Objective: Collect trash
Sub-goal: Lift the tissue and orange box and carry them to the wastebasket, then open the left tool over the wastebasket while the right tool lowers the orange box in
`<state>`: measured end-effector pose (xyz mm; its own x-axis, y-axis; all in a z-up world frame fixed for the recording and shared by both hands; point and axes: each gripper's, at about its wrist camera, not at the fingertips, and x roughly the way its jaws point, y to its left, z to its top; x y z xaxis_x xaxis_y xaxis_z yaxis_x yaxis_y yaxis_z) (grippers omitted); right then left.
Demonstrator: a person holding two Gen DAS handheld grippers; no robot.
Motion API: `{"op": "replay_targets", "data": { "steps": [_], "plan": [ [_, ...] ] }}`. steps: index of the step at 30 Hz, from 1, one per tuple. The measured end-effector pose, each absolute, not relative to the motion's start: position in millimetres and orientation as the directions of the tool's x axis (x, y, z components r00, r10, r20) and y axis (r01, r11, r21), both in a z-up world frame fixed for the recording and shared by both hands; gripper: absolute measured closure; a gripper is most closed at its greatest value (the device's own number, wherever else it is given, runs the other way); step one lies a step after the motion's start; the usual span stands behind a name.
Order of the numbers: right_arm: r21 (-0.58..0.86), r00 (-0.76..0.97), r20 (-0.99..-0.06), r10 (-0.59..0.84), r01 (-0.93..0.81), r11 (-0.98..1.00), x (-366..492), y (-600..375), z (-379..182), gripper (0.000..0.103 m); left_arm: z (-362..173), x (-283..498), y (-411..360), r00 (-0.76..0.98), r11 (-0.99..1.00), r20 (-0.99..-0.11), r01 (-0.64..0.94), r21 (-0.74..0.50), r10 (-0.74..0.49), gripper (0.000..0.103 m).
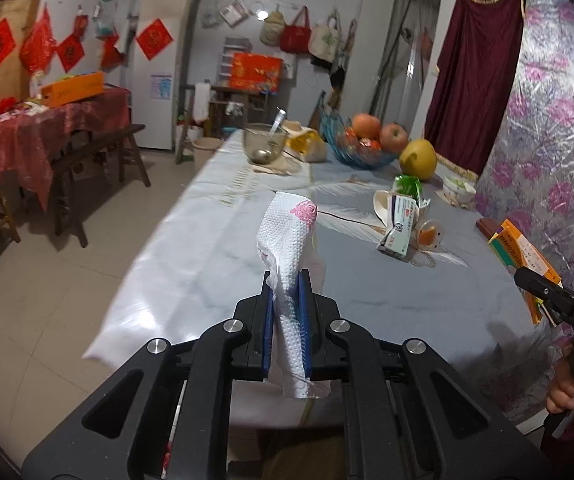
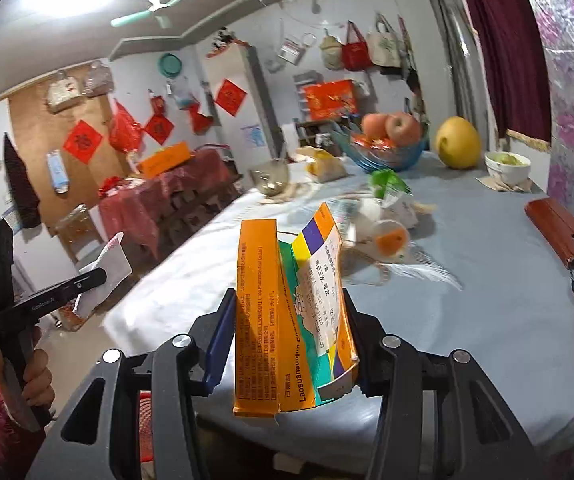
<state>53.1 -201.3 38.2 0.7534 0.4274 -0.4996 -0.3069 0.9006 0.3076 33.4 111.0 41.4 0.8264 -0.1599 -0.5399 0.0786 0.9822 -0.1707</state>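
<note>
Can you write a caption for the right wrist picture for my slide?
Right gripper holds a flattened orange medicine box above the table.

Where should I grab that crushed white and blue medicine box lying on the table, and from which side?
Judging by its pose, grip the crushed medicine box across its long flattened faces near the middle, coming down from above. It lies on the table against a white cup and a small round container, so a side approach would likely bump them; its collapsed body should fit between narrow fingers.

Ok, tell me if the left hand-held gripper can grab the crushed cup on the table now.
Probably not: the left hand-held gripper is already shut on a paper napkin, though the table toward the crushed cup looks free.
</note>
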Motion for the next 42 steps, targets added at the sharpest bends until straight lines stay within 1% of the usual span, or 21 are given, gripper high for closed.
{"op": "replay_targets", "data": {
  "steps": [8,14,17,22,23,25,26,28,29,30,34,39,42],
  "plan": [
    [0.31,0.738,-0.443,0.509,-0.407,0.859,3,-169,65,0.054,44,-39,158,0.845,0.99,-0.532,-0.012,-0.138,-0.064,0.09],
    [0.298,0.688,-0.448,0.572,-0.488,0.82,-20,-130,76,0.054,20,-80,205,0.807,0.989,-0.591,-0.103,-0.11,0.018,0.09],
    [0.287,0.659,-0.463,0.593,-0.522,0.803,-24,-106,78,0.054,-5,-93,233,0.766,0.98,-0.642,-0.151,-0.131,0.032,0.09],
    [0.269,0.603,-0.511,0.613,-0.566,0.78,-30,-63,72,0.054,-63,-102,273,0.683,0.958,-0.73,-0.224,-0.177,0.025,0.089],
    [0.264,0.589,-0.525,0.614,-0.573,0.776,-31,-54,69,0.054,-75,-100,278,0.664,0.957,-0.747,-0.23,-0.18,0.019,0.087],
    [0.26,0.567,-0.546,0.617,-0.585,0.768,-32,-39,65,0.054,-93,-99,284,0.636,0.956,-0.772,-0.241,-0.168,0.025,0.087],
    [0.258,0.559,-0.553,0.618,-0.59,0.765,-31,-35,62,0.054,-102,-96,286,0.623,0.956,-0.782,-0.24,-0.168,0.018,0.084],
    [0.25,0.542,-0.573,0.615,-0.599,0.761,-32,-21,57,0.054,-118,-96,291,0.608,0.952,-0.793,-0.25,-0.177,0.013,0.067],
    [0.248,0.533,-0.583,0.613,-0.603,0.759,-32,-16,55,0.054,-125,-97,294,0.605,0.948,-0.796,-0.264,-0.177,0.02,0.052],
    [0.246,0.521,-0.596,0.612,-0.606,0.756,-32,-9,52,0.054,-128,-97,296,0.603,0.945,-0.797,-0.277,-0.173,0.031,0.04],
    [0.247,0.49,-0.623,0.609,-0.615,0.748,-30,7,44,0.054,-134,-97,302,0.604,0.938,-0.796,-0.299,-0.174,0.045,0.03],
    [0.257,0.452,-0.648,0.613,-0.628,0.735,-29,20,33,0.054,-122,-104,311,0.619,0.928,-0.773,-0.353,-0.119,0.136,0.015],
    [0.256,0.419,-0.667,0.616,-0.648,0.718,-35,33,26,0.054,-113,-109,319,0.627,0.914,-0.757,-0.391,-0.105,0.181,0.01]
  ]
}}
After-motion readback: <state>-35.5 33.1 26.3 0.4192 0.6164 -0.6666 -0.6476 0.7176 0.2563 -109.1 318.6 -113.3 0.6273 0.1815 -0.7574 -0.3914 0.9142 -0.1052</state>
